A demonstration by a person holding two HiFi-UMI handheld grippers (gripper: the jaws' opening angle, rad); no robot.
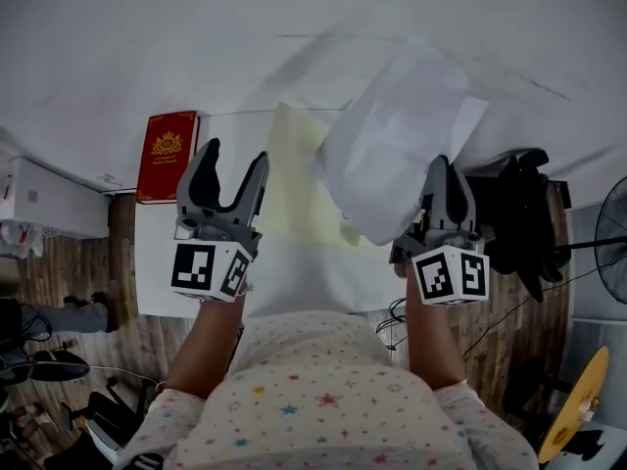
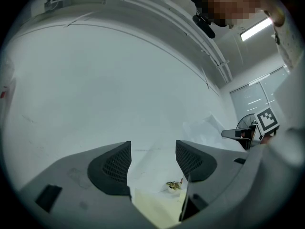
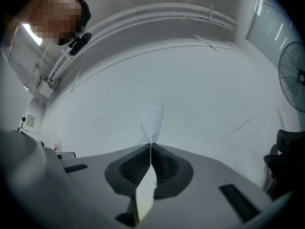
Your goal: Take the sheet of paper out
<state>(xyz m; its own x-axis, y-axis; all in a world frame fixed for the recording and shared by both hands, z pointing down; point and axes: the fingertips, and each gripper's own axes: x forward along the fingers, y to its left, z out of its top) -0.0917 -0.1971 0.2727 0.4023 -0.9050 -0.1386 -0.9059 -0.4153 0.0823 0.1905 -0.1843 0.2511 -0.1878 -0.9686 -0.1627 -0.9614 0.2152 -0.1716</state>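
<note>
**Q:** What are the tongs doing?

**A:** Your right tongs (image 3: 150,147) are closed on the sheet of paper (image 1: 402,135). Its white edge runs between the pressed-together pads and shows both above and below them. Your left tongs (image 2: 152,159) are open, with nothing between them.

**Q:** Where is the sheet?

**A:** It stands up from your right tongs and fans out wide, leaning away from you and to the left. In the head view its far part covers the upper right corner of a pale yellow folder (image 1: 294,174). I cannot tell whether any of the sheet is still inside that folder.

**Q:** And around that?

**A:** The folder lies flat on the white tabletop (image 1: 157,262), between your two tongs. Your left tongs hover over the tabletop's left part, just beside the folder's left edge. A red book (image 1: 168,155) lies at the far left corner of the tabletop. A fan (image 1: 615,233) stands on the wooden floor, well off to your right.
</note>
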